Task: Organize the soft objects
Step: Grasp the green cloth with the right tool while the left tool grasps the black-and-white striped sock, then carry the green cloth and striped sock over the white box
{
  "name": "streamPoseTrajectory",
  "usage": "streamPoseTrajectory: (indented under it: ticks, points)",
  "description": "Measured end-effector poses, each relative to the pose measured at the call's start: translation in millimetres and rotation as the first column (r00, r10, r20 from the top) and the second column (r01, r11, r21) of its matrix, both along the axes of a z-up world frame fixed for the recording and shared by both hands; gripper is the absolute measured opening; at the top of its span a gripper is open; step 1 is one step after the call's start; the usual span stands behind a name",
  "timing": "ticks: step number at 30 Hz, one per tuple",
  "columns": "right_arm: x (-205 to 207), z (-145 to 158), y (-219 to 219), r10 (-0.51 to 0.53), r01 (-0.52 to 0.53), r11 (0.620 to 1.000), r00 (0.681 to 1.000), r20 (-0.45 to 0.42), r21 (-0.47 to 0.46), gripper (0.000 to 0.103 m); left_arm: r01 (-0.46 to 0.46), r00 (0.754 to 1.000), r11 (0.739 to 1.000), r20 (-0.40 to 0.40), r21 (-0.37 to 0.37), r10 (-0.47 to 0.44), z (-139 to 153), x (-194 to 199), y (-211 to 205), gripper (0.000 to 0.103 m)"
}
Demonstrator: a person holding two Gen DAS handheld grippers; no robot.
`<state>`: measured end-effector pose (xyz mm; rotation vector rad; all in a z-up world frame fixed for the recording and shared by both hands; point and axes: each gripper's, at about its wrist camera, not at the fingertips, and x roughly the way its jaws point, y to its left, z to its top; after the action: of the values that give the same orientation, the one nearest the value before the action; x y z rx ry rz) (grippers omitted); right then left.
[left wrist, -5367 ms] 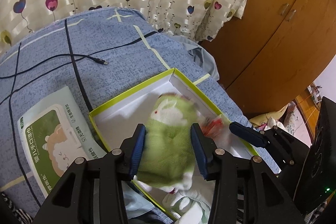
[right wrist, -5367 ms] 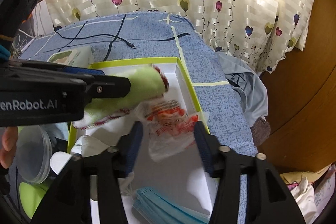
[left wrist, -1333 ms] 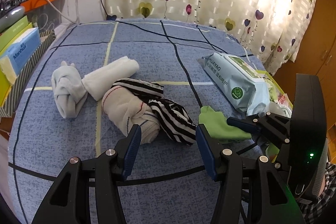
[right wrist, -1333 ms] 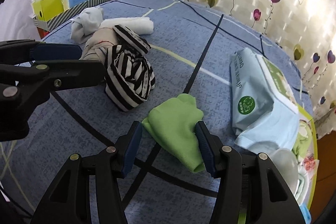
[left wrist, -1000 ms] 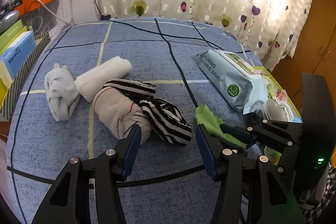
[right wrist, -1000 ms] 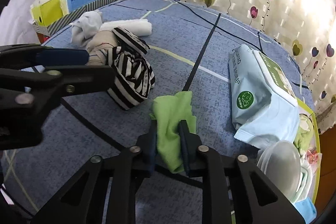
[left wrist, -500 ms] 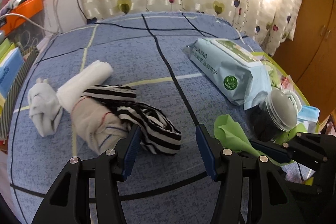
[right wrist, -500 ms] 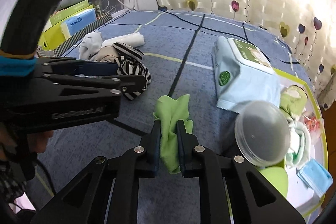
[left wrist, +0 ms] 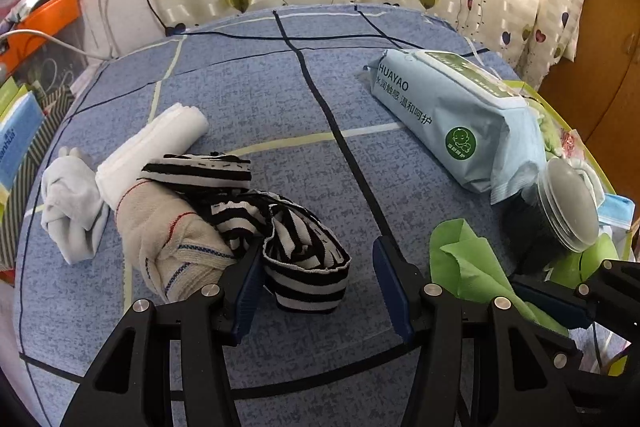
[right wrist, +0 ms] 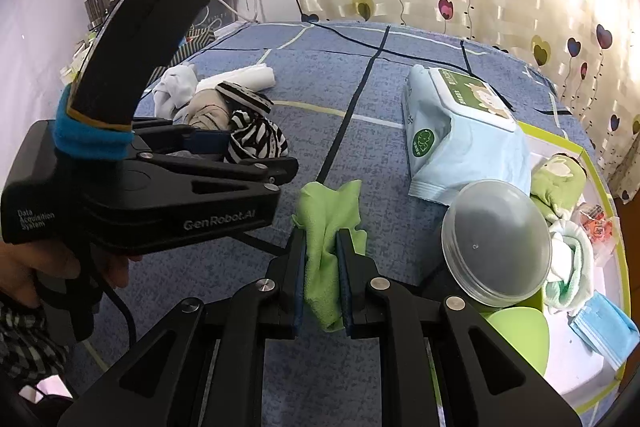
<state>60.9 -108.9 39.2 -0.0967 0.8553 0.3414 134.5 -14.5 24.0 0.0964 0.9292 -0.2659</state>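
Note:
My right gripper (right wrist: 321, 251) is shut on a green cloth (right wrist: 326, 223), lifted off the blue bedspread (right wrist: 360, 91); the same green cloth (left wrist: 468, 263) shows at the right of the left wrist view. My left gripper (left wrist: 316, 275) stands open around the near end of a black-and-white striped sock (left wrist: 304, 259), its pads apart from the fabric. Left of it lie a beige rolled sock (left wrist: 168, 231), a white rolled towel (left wrist: 156, 147) and a pale knotted sock (left wrist: 68, 203). The yellow-rimmed white box (right wrist: 576, 367) at the right holds a green bunny sock (right wrist: 558, 183) and other soft items.
A pale blue wet-wipes pack (left wrist: 452, 115) lies right of centre beside a clear-lidded dark jar (right wrist: 496, 243). A blue face mask (right wrist: 604, 327) rests in the box. Boxes and an orange shelf (left wrist: 36, 23) line the left; a wooden wardrobe (left wrist: 600, 47) stands far right.
My right gripper closed on the green cloth and lifted it off the bed toward the box side. My left gripper moved down and closer to the striped sock.

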Motion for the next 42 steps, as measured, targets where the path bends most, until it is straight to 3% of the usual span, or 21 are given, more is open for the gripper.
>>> streamPoseTrajectory:
  ticks: [6,11,15,24,42]
  points:
    - [0.6,0.2,-0.7,-0.003,0.003,1.000,1.000,0.000,0.003,0.015,-0.013,1.000,0.998,0.018,0.056,0.012,-5.5,2.4,-5.5,0.052]
    - [0.4,0.1,-0.8,-0.005,0.005,1.000,1.000,-0.001,0.004,0.015,-0.048,0.998,0.996,0.038,0.080,0.045,-6.0,4.8,-0.9,0.030]
    - [0.9,-0.2,-0.9,-0.006,0.006,1.000,1.000,-0.003,0.004,0.015,-0.065,0.997,0.995,0.048,0.076,0.061,-5.5,5.9,6.7,0.020]
    - [0.4,1.9,-2.4,-0.012,0.012,1.000,1.000,0.000,0.019,0.015,-0.076,0.996,0.997,0.056,0.028,0.075,-3.8,2.9,15.9,0.014]
    - [-6.9,9.5,-1.7,-0.005,0.004,0.999,1.000,0.019,0.043,0.015,-0.019,0.999,0.987,0.047,-0.159,0.027,20.7,-37.4,36.6,0.013]
